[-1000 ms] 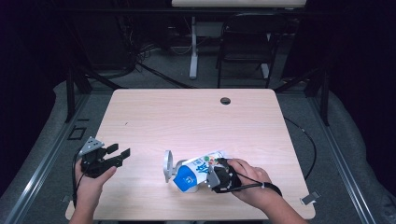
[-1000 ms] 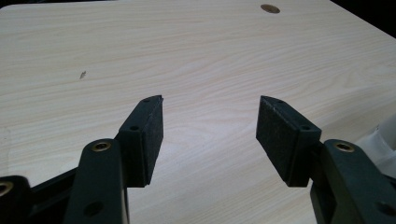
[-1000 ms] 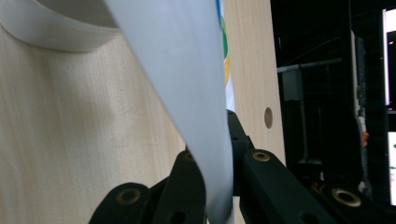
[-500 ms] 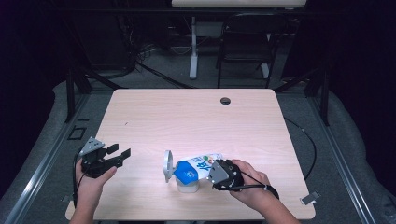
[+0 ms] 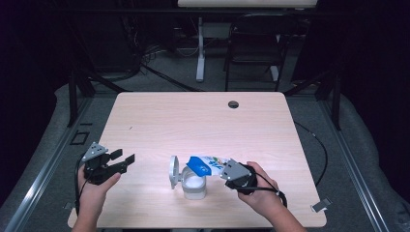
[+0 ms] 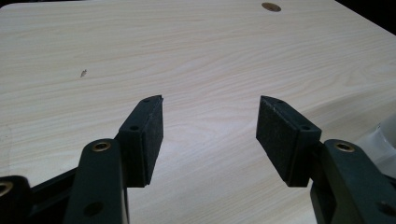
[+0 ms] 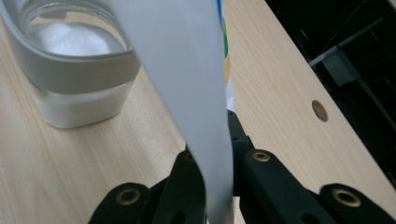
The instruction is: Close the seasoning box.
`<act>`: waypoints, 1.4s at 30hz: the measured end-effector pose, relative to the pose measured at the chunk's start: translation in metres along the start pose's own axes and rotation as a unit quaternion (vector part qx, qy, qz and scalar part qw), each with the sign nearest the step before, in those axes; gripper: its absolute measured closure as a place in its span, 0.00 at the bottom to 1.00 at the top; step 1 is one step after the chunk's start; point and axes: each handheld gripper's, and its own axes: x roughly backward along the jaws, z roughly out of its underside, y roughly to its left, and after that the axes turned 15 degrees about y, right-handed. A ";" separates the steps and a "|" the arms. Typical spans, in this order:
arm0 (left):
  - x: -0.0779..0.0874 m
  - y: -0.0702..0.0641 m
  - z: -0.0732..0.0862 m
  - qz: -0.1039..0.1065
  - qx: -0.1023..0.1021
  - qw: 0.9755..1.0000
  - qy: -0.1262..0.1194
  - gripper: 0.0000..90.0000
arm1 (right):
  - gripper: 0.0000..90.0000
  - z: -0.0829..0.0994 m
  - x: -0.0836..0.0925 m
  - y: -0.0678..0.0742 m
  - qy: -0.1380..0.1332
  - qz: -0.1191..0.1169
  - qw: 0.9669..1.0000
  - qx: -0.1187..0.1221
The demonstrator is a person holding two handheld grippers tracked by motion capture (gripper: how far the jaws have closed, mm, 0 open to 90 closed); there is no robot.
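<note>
A clear jar [image 5: 194, 184] holding white powder stands near the table's front edge, its hinged lid [image 5: 173, 172] swung open to the left. My right gripper [image 5: 226, 170] is shut on the white end of a blue-and-white bag [image 5: 205, 164], which tilts with its blue end over the jar's mouth. In the right gripper view the bag's white side [image 7: 187, 70] runs up from between the closed jaws of my right gripper [image 7: 212, 149], past the jar [image 7: 77, 60]. My left gripper [image 5: 116, 162] hovers open at the front left, apart from the jar; nothing is between its pads [image 6: 149, 135].
The light wooden table [image 5: 203, 121] has a round cable hole [image 5: 233, 104] at the back centre. A slice of the jar [image 6: 386, 140] shows at the right edge of the left gripper view. Chairs and desk legs stand on the dark floor behind the table.
The right hand has lifted and tipped the bag so that its blue end now hangs over the jar's mouth. The left gripper has stayed in place.
</note>
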 end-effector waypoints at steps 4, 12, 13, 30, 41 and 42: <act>0.000 0.001 0.001 0.001 0.001 1.000 0.000 0.47 | 1.00 0.003 -0.002 -0.003 -0.010 -0.016 0.999 -0.028; 0.000 0.000 0.001 0.001 -0.001 1.000 0.001 0.47 | 1.00 0.012 -0.005 -0.011 -0.035 -0.040 0.994 -0.093; 0.000 0.000 0.001 0.001 -0.001 1.000 0.001 0.47 | 1.00 0.013 -0.005 -0.011 -0.038 -0.043 0.994 -0.096; -0.001 0.001 0.001 0.002 0.000 1.000 0.002 0.47 | 1.00 0.029 -0.019 -0.024 -0.068 -0.080 0.974 -0.200; -0.002 0.000 0.001 0.005 -0.001 1.000 0.003 0.47 | 1.00 0.040 -0.031 -0.029 -0.060 -0.076 0.968 -0.233; -0.002 0.000 0.001 0.005 -0.002 1.000 0.003 0.47 | 1.00 0.040 -0.032 -0.030 -0.059 -0.077 0.966 -0.238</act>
